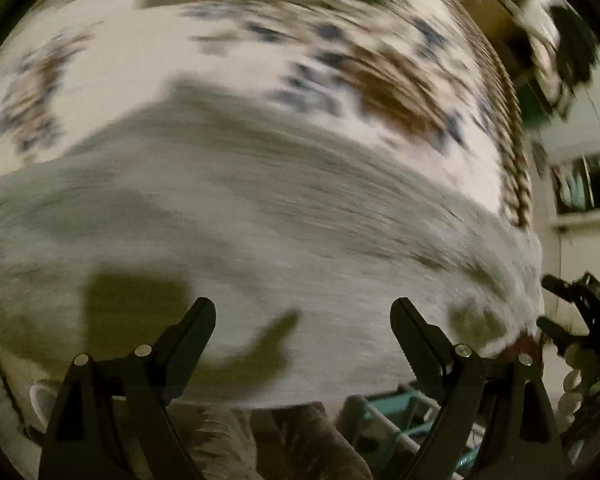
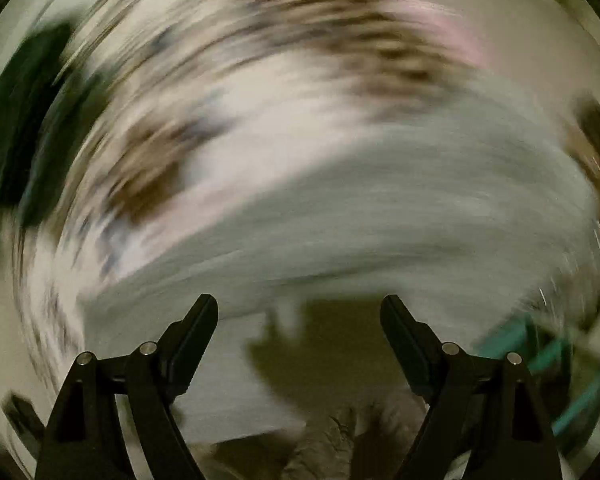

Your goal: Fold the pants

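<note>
Both views are smeared by motion blur. Light grey pants point(image 1: 260, 232) lie spread across a patterned bed cover in the left wrist view. My left gripper point(image 1: 303, 312) is open and empty just above the near part of the pants. The other gripper point(image 1: 572, 320) shows at the right edge of that view, beside the pants' end. In the right wrist view the pants point(image 2: 400, 216) fill the middle and right. My right gripper point(image 2: 300, 308) is open and empty over their near edge.
The bed cover point(image 1: 220, 60) is white with brown and blue flowers and also shows in the right wrist view point(image 2: 240, 120). A teal rack point(image 1: 392, 412) and brown fabric point(image 1: 300, 440) sit below the bed edge. Shelves point(image 1: 584, 184) stand at the right.
</note>
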Demonstrator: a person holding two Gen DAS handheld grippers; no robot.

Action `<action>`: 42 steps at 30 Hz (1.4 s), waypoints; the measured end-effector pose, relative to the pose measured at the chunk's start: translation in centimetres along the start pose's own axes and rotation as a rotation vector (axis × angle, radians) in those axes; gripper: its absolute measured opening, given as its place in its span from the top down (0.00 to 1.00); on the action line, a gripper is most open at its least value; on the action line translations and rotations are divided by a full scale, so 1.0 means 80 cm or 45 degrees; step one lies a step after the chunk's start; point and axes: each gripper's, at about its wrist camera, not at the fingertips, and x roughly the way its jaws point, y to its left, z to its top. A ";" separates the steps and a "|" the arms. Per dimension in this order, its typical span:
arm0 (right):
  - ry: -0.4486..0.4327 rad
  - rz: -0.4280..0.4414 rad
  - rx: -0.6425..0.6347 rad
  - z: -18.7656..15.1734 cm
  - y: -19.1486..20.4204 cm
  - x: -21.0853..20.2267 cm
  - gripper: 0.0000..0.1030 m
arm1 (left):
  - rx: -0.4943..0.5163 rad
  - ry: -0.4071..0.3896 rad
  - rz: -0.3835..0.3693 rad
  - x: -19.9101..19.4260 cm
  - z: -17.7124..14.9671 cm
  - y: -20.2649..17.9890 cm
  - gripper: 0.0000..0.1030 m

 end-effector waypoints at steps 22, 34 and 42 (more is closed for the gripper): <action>0.005 0.157 0.434 0.031 -0.228 0.032 0.94 | 0.261 0.248 0.141 0.092 -0.056 -0.127 0.13; 0.274 0.309 0.419 -0.025 -0.194 0.127 0.57 | 0.414 0.253 0.220 0.146 -0.082 -0.136 0.38; 0.097 0.110 0.249 -0.046 -0.159 0.081 0.94 | 0.400 0.195 0.120 0.105 -0.086 -0.109 0.91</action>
